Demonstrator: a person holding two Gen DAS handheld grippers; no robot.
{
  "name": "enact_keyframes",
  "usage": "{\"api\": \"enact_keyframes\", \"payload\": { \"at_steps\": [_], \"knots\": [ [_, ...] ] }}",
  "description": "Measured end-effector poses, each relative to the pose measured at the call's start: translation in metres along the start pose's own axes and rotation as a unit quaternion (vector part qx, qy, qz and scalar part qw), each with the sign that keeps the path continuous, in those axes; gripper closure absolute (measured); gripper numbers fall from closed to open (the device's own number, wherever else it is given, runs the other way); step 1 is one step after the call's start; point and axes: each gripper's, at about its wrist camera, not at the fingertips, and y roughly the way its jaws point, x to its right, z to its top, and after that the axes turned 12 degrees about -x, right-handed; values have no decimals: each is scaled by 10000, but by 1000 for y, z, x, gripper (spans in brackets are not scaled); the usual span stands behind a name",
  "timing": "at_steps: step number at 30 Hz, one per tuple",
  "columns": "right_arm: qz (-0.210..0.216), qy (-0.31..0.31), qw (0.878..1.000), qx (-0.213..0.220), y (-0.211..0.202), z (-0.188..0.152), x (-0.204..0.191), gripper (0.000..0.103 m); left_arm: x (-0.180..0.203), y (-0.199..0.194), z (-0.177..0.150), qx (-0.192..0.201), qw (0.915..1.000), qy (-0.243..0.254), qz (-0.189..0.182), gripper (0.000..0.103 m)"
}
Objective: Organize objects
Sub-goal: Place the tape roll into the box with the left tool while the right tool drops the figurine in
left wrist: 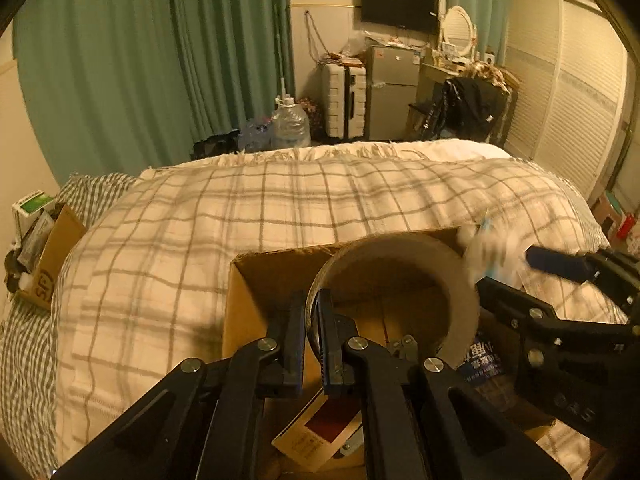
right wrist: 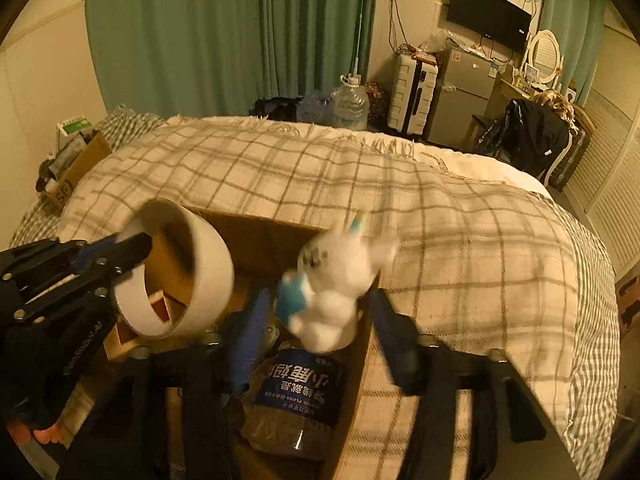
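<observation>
An open cardboard box [left wrist: 256,280] sits on the plaid bed cover, also in the right wrist view [right wrist: 260,232]. My left gripper [left wrist: 310,332] is shut on the wall of a large tape roll [left wrist: 460,280] and holds it over the box; the roll also shows in the right wrist view [right wrist: 208,264]. My right gripper [right wrist: 316,312] is open, its fingers [right wrist: 248,336] wide apart. A blurred white and blue bag of cotton swabs [right wrist: 336,292] hangs between them over the box, also in the left wrist view [left wrist: 492,252]. Whether it touches a finger I cannot tell.
Inside the box lie a dark floss pouch [right wrist: 296,396] and a tan card with a red patch [left wrist: 320,432]. A second cardboard box [left wrist: 52,260] with items stands at the bed's left edge. Curtains, a suitcase, a fridge and a water jug stand beyond the bed.
</observation>
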Motion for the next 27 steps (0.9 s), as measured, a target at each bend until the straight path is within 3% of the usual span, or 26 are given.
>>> {"api": "enact_keyframes", "payload": {
  "at_steps": [2,3,4,6,11,15,19,27],
  "knots": [
    [-16,-33,10000,75,-7,2,0,35,-1,0,0,-83,9999,-31,-61,87],
    [-51,-47,9999,129,-15,1,0,35,-2,-2,-1,-106,9999,-74,-104,73],
    [-78,-55,9998,166,-20,0,0,34,-3,-5,-2,-106,9998,-115,-148,53],
    [-179,-82,9994,301,-37,-2,-1,31,-7,-18,-5,37,9994,-237,-241,38],
    [-504,-140,9969,591,-85,-16,-5,22,-5,-55,-13,215,9994,-99,-265,29],
    [-637,-92,9942,866,-129,-34,-10,14,-2,-96,-28,473,9984,101,-308,8],
    [-766,60,9915,1048,-168,-64,-17,10,-5,-134,-50,605,9973,170,-379,0],
    [-833,13,9880,1302,-202,-131,-45,0,-21,-172,-110,630,9976,4,-277,0]
  ]
}}
